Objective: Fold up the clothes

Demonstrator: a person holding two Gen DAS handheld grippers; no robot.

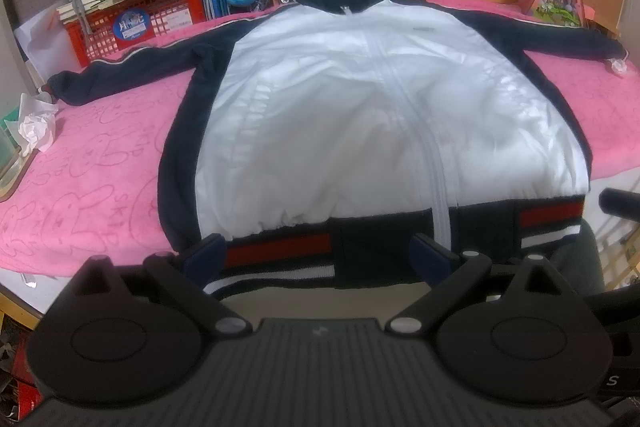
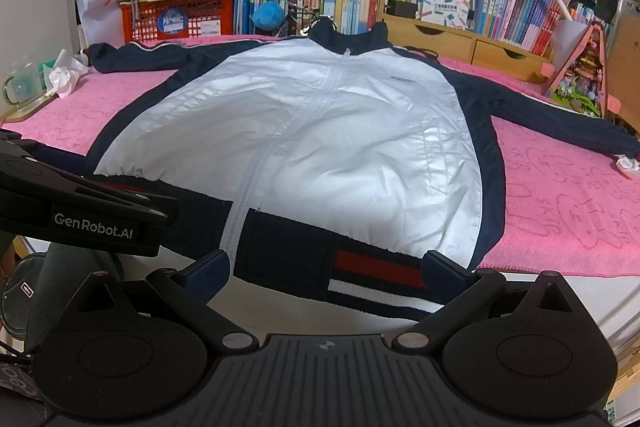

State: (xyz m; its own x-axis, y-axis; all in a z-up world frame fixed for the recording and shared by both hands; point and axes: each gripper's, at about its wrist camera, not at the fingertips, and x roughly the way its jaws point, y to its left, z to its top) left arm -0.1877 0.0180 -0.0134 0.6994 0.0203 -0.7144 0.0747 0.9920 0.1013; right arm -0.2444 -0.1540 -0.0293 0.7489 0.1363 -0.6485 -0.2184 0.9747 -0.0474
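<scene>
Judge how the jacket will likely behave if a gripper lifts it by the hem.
The jacket looks floppy: its white panels lie creased and puffed on the pink towel, so it would probably drape. The glossy shell may slip between fingers. The ribbed hem looks thicker, probably a firmer hold. Both the left gripper and the right gripper are open.

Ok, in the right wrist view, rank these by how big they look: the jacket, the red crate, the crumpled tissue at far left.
1. jacket, filling most of the pink cloth.
2. red crate, partly hidden by the papers stacked on it; it also sits farther back, so its true size is unsure.
3. crumpled tissue, plainly the smallest.
</scene>
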